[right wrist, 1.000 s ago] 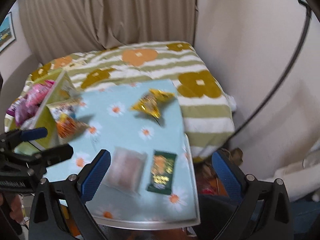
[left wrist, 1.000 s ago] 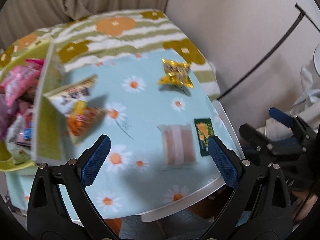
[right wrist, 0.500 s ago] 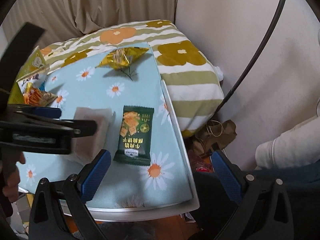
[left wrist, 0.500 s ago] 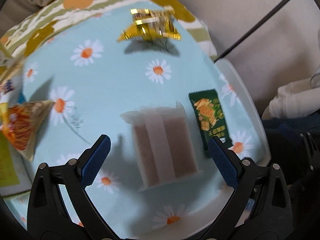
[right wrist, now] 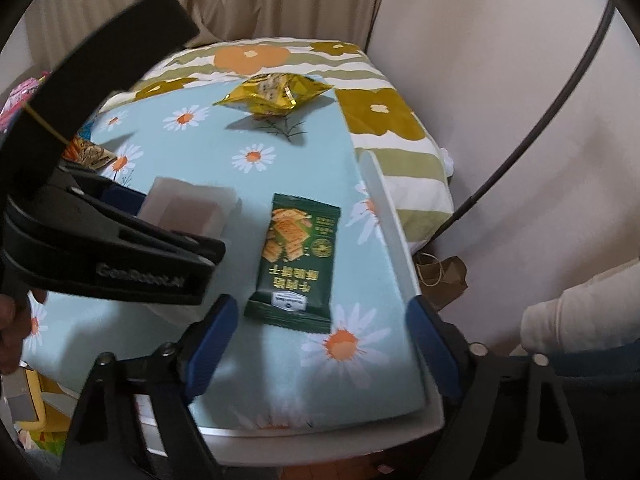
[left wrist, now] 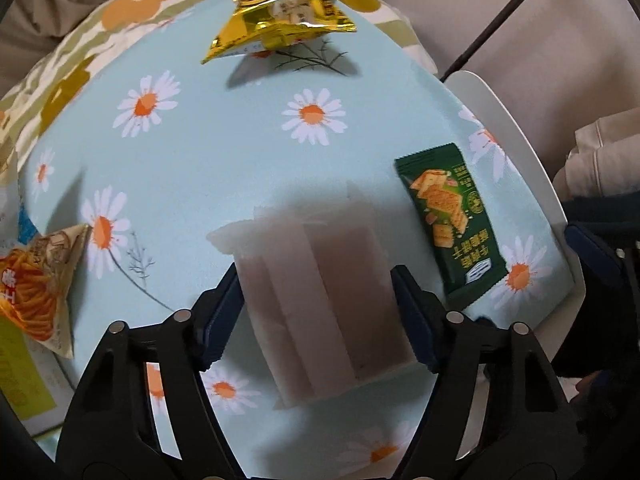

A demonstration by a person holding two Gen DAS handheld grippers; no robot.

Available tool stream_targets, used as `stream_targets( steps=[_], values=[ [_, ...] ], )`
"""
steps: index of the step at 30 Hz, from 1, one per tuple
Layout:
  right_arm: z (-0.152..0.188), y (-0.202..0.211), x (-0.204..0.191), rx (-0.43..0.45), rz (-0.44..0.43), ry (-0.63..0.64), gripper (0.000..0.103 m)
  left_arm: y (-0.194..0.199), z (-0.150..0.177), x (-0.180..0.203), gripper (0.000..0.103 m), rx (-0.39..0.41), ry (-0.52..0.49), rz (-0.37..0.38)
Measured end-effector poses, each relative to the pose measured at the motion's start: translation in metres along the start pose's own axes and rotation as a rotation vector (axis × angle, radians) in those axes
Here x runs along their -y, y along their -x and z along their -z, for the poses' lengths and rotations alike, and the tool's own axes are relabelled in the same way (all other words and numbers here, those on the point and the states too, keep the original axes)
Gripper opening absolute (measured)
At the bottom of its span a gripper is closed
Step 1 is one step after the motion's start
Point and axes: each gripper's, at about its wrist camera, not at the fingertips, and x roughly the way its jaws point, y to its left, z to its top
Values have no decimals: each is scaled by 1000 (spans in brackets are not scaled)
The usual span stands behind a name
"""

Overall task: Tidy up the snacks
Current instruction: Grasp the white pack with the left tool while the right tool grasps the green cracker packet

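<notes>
A translucent pack of brown bars (left wrist: 320,264) lies on the daisy-print tablecloth (left wrist: 224,152). My left gripper (left wrist: 316,308) points steeply down over it. Its jaws are closing, with the blue pads (left wrist: 224,312) against the pack's two long sides. In the right wrist view the same pack (right wrist: 188,208) shows beside the left gripper's black body. A green cracker packet (right wrist: 296,260) lies flat near the table's right edge. My right gripper (right wrist: 322,344) hovers at its near end, jaws closing. The packet's lower edge sits between the pads, untouched.
A gold snack bag (left wrist: 280,16) sits at the cloth's far side, and an orange triangular snack bag (left wrist: 36,292) at the left. The white table edge (right wrist: 400,264) runs along the right, with a floral bedcover (right wrist: 376,112) behind it. A paper bag (right wrist: 440,276) lies on the floor.
Both grippers have come down toward the table. The left jaws have narrowed onto the translucent pack. The right jaws have narrowed around the green packet's near end.
</notes>
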Motion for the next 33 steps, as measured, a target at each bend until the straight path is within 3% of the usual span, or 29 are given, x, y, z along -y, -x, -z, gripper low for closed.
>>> stream_targets(
  steps=[13, 21, 24, 33],
  values=[
    [-20, -36, -3, -43, -102, -37, 64, 3, 4, -31, 66, -14, 29, -1],
    [-29, -46, -8, -48, -97, -11, 62, 6, 11, -32, 64, -2, 65, 5],
    [-29, -46, -9, -37, -129, -3, 49, 8, 15, -35, 64, 2, 84, 3],
    [-33, -45, -12, -29, -159, 2, 39, 14, 32, -40, 63, 21, 121, -19]
  ],
)
